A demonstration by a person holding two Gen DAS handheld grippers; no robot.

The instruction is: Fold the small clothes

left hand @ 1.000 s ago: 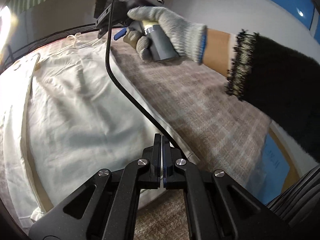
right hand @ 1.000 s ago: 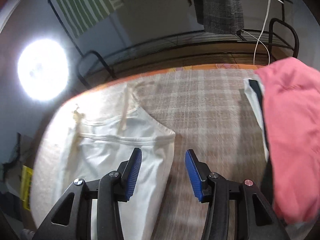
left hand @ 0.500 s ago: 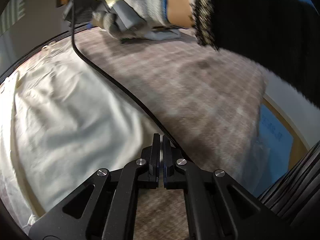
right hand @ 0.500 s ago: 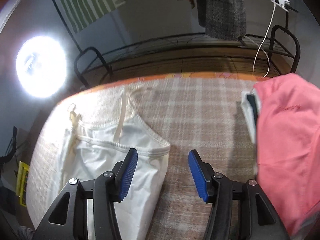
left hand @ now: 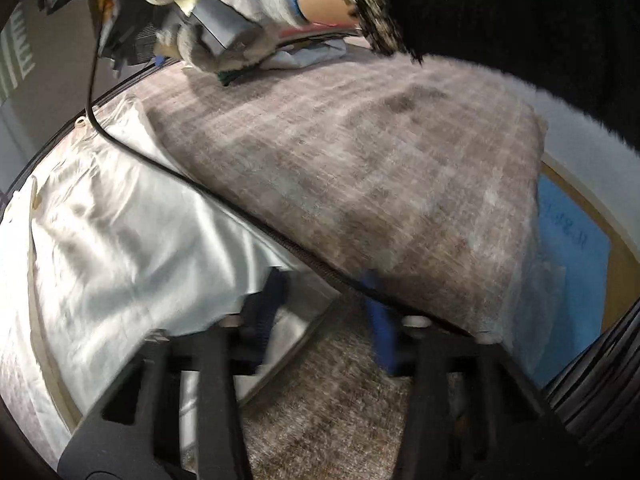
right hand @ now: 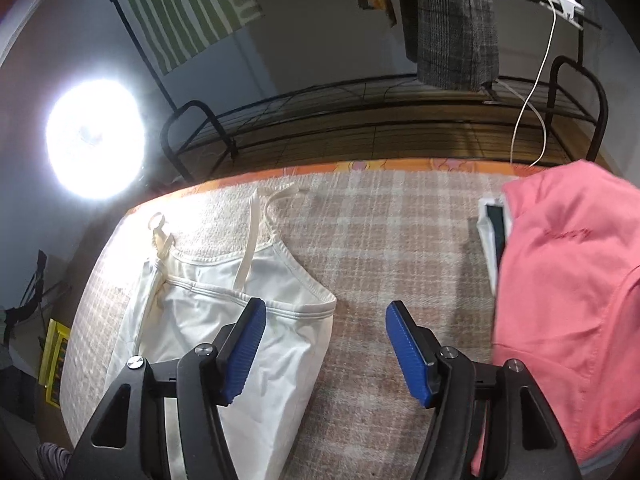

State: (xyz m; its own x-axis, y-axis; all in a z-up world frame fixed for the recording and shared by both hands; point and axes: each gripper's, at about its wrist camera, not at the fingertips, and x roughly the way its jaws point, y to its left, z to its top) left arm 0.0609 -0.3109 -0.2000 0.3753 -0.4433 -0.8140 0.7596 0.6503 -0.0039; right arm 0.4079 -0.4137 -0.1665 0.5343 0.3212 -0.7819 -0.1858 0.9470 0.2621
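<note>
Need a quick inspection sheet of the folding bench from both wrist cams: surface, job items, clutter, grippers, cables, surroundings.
Surface: plaid cloth covers the top; orange edge at the far side.
Job's things: white camisole lies flat, straps toward the far edge; pink garment bunched at the right over a white and dark piece.
Clutter: nothing seen.
Grippers: left hand-held gripper has just been opening, jaws apart over the camisole hem, nothing pinched. Right hand-held gripper has just been opening, nothing between the pads.
Cables: black cable trails across camisole and cloth.
Surroundings: black metal rack, bright lamp, hanging grey plaid cloth.
</note>
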